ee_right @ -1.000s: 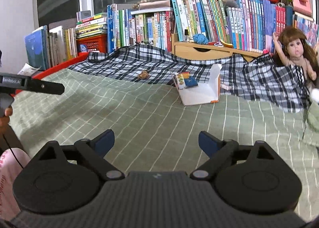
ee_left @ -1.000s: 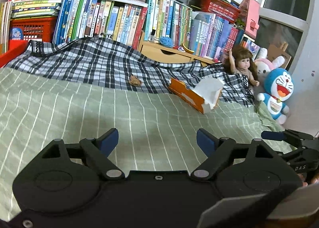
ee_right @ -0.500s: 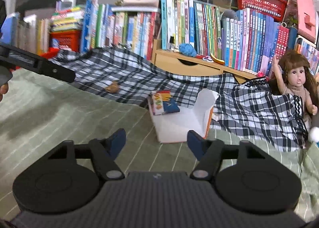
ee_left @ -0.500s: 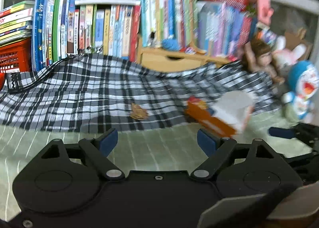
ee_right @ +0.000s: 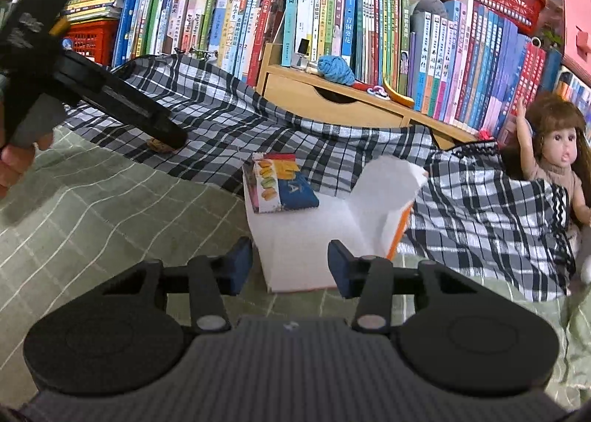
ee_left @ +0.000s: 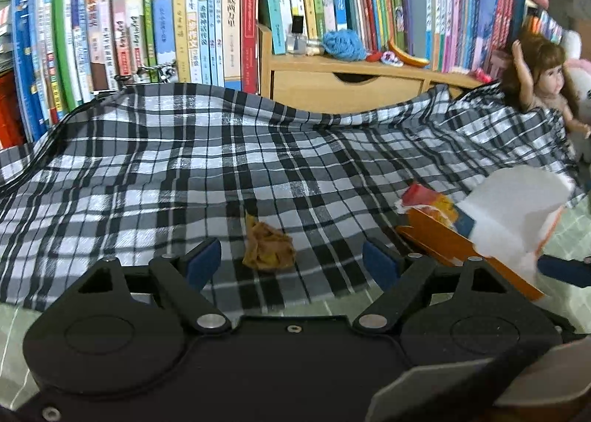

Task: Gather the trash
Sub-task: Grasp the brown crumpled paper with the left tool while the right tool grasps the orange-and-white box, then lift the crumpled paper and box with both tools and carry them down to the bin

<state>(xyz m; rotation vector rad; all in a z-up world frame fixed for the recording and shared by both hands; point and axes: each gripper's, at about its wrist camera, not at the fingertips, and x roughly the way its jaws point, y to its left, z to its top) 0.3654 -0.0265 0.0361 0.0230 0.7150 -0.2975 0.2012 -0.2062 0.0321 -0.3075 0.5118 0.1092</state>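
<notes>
A green-striped bed [ee_right: 110, 207] bears a plaid blanket [ee_left: 184, 170] and an open carton [ee_right: 314, 237].

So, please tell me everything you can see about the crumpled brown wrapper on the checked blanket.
The crumpled brown wrapper is a small wad of orange-brown, paper-like material, creased all over. It lies on the black-and-white checked blanket, near its front edge, left of the open box. Nothing grips it; it sits ahead of the open left gripper, between the fingers' lines.

- Tall white book spine [ee_right: 306, 12] at upper centre of the right wrist view: "说文解字".
- Blue spine [ee_right: 347, 28] just right of it: "青铜葵花".
- Wrapper [ee_right: 282, 187] lying in the open box: a large "A".
- Other spines: too blurred to read.
</notes>
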